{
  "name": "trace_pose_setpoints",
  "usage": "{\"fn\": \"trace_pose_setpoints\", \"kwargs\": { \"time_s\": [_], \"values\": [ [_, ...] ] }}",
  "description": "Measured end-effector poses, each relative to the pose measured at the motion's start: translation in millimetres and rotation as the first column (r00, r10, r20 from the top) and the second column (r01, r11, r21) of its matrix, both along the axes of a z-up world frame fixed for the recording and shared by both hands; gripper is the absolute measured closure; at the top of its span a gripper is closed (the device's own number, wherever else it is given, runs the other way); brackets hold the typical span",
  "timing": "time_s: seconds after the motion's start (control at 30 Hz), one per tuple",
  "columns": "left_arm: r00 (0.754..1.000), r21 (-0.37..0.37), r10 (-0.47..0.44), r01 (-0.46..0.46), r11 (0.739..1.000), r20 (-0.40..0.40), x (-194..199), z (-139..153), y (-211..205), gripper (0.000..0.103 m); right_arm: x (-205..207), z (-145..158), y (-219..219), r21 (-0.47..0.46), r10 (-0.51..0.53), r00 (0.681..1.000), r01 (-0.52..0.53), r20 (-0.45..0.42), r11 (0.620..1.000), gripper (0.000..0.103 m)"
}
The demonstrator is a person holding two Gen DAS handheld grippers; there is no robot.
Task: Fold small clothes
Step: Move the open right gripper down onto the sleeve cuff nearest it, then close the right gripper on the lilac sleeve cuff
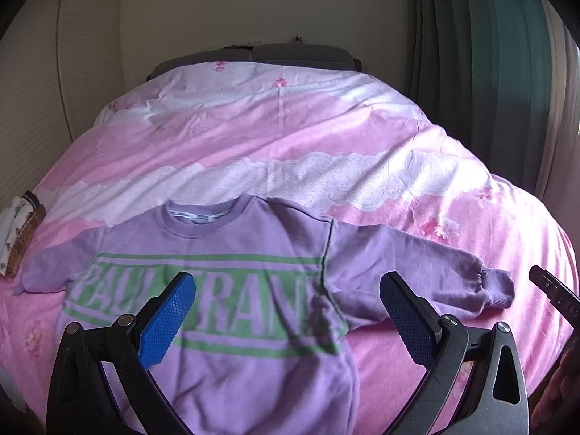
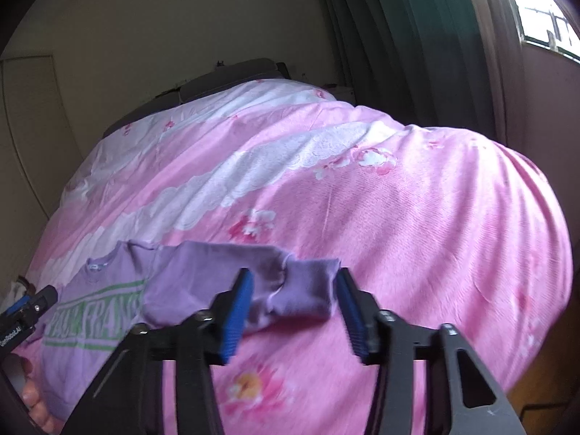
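Note:
A small purple sweatshirt point(image 1: 232, 290) with a green printed band lies face up on the pink bed cover, both sleeves spread out. My left gripper point(image 1: 288, 282) is open above its chest, with nothing between the blue pads. My right gripper point(image 2: 295, 279) is open just in front of the right sleeve's cuff point(image 2: 308, 290), and its jaws stand on either side of the cuff without closing on it. The sweatshirt body shows in the right wrist view point(image 2: 94, 311) at lower left. The right gripper's tip point(image 1: 551, 290) shows at the right edge of the left wrist view.
The pink floral bed cover point(image 1: 290, 137) with a white lace band fills both views. A brown and white item point(image 1: 18, 235) lies at the bed's left edge. Dark green curtains point(image 1: 489, 54) hang on the right. A window point(image 2: 543, 11) is at upper right.

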State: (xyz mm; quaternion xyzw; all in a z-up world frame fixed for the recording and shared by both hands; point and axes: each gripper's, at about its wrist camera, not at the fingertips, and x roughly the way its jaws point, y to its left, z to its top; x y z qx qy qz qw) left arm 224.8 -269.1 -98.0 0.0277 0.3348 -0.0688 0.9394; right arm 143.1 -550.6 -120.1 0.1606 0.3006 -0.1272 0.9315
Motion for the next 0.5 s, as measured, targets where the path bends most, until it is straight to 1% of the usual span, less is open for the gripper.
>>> {"fn": "trace_pose_setpoints", "kwargs": {
  "time_s": [0.03, 0.07, 0.23, 0.3, 0.43, 0.5],
  "values": [
    [1.000, 0.006, -0.002, 0.002, 1.000, -0.002, 4, -3, -5, 0.000, 7, -6, -7, 0.007, 0.002, 1.000, -0.002, -0.008, 1.000, 0.068],
    [1.000, 0.011, -0.002, 0.002, 1.000, -0.002, 7, -5, -10, 0.000, 12, -11, -13, 0.016, 0.005, 1.000, -0.004, -0.013, 1.000, 0.069],
    [1.000, 0.035, -0.002, 0.003, 0.999, -0.004, 21, -18, -26, 0.000, 31, -37, -40, 0.072, 0.008, 1.000, -0.006, -0.030, 0.997, 0.069],
    [1.000, 0.038, 0.001, 0.000, 0.999, -0.012, 26, -22, -28, 0.000, 40, -54, -53, 0.126, 0.033, 0.999, -0.028, -0.036, 0.992, 0.069],
    [1.000, 0.054, 0.003, -0.002, 0.999, -0.022, 32, -29, -33, 0.000, 47, -65, -56, 0.145, 0.056, 0.997, -0.049, -0.048, 0.988, 0.069],
    [1.000, 0.063, 0.005, -0.004, 0.998, -0.021, 34, -31, -34, 0.000, 54, -77, -61, 0.201, 0.071, 0.996, -0.058, -0.057, 0.978, 0.069]
  ]
}}
